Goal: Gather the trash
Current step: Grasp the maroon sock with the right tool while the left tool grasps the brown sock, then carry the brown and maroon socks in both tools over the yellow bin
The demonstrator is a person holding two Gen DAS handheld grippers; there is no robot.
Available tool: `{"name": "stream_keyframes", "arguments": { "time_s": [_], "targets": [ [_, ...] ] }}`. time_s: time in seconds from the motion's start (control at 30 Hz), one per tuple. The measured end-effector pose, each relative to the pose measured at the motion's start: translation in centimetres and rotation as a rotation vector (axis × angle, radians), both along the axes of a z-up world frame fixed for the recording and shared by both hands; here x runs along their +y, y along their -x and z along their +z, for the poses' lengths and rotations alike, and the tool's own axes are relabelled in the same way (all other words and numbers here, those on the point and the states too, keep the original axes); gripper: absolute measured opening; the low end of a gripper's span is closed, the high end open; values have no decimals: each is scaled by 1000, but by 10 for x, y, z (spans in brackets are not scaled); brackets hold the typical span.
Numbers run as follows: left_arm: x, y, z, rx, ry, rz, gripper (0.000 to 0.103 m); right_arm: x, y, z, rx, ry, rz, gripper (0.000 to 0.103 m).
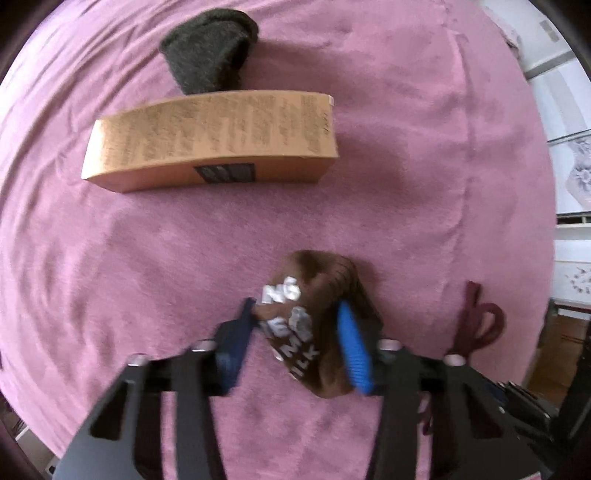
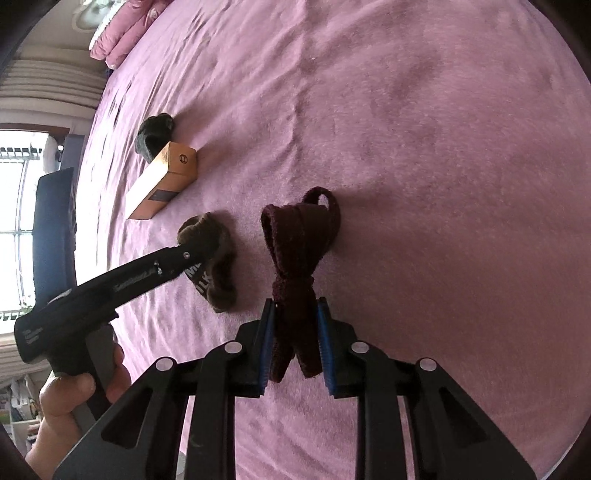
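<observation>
A brown crumpled item with white lettering (image 1: pixel 314 295) lies on the pink bedcover (image 1: pixel 406 147). My left gripper (image 1: pixel 295 306) points down over it, and both blue pads press its sides, so it is shut on it. In the right wrist view the same item (image 2: pixel 218 273) shows under the left gripper's tip (image 2: pixel 195 254), which a hand (image 2: pixel 66 391) holds. My right gripper (image 2: pixel 294 302) is shut on a dark maroon knotted fabric strap (image 2: pixel 295 240), whose loops lie ahead of the fingers. The strap (image 1: pixel 480 321) also appears at the right of the left wrist view.
An orange-brown cardboard box (image 1: pixel 210 140) lies on its side beyond the brown item, with a dark grey sock (image 1: pixel 208 48) behind it. Both show in the right wrist view, box (image 2: pixel 162 181) and sock (image 2: pixel 153 136). Pink pillows (image 2: pixel 122 33) lie at the far end.
</observation>
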State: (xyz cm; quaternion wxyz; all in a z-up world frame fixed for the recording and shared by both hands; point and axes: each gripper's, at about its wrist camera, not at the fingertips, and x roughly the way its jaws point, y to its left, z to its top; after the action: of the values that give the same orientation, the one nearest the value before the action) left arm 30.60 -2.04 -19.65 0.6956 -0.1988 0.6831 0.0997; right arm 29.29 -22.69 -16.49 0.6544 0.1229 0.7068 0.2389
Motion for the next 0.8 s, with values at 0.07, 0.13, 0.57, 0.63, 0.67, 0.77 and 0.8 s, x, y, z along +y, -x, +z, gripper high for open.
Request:
{"name": "stream_keyframes", "arguments": {
  "time_s": [0.07, 0.13, 0.57, 0.63, 0.67, 0.77, 0.8],
  "targets": [
    [0, -1, 2, -8, 28, 34, 18, -4, 1, 2, -2, -8, -9, 22],
    [3, 4, 6, -13, 28, 38, 17, -8, 4, 4, -5, -8, -12, 22],
    [-31, 84, 37, -16, 153, -51, 16, -56, 44, 38, -33, -18, -49, 22],
    [-42, 98, 42, -8, 155, -70, 16, -64, 52, 44, -35, -18, -58, 22],
    [-48, 106, 45, -5, 158, -74, 16, -69, 58, 47, -39, -18, -64, 22],
    [-68, 125, 53, 0, 192, -91, 16, -85, 74, 58, -48, -13, -87, 22],
    [-75, 127, 56, 0, 197, -99, 16, -90, 80, 60, -50, -13, -96, 22]
  ]
}}
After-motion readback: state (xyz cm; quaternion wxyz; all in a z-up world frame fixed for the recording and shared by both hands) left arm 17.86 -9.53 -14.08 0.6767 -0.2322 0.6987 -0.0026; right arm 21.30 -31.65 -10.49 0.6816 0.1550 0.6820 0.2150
